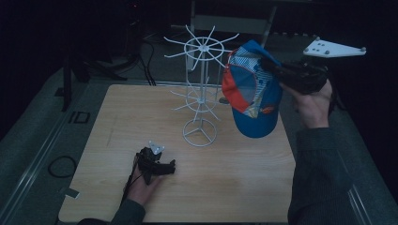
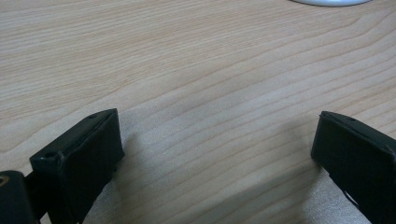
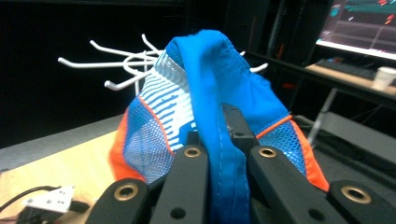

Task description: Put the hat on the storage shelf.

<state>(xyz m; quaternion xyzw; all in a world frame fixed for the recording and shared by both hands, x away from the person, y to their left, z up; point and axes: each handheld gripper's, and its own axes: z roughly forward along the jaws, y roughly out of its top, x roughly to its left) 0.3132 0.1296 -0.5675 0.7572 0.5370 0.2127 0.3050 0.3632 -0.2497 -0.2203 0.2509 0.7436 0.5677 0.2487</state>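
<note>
Wooden table (image 1: 225,187), right hand-held gripper (image 1: 270,65) clamping unlabelled blue cap (image 1: 253,93)

Cap (image 1: 253,93), blue with orange and white panels: one. White wire rack (image 1: 201,89) with hooked arms: one. Wooden counter (image 1: 225,187): one. Handheld grippers: two, left gripper (image 1: 157,164) and right gripper (image 1: 277,70). Monitor (image 3: 364,23): one. Paper cup (image 3: 385,77): one.
</note>
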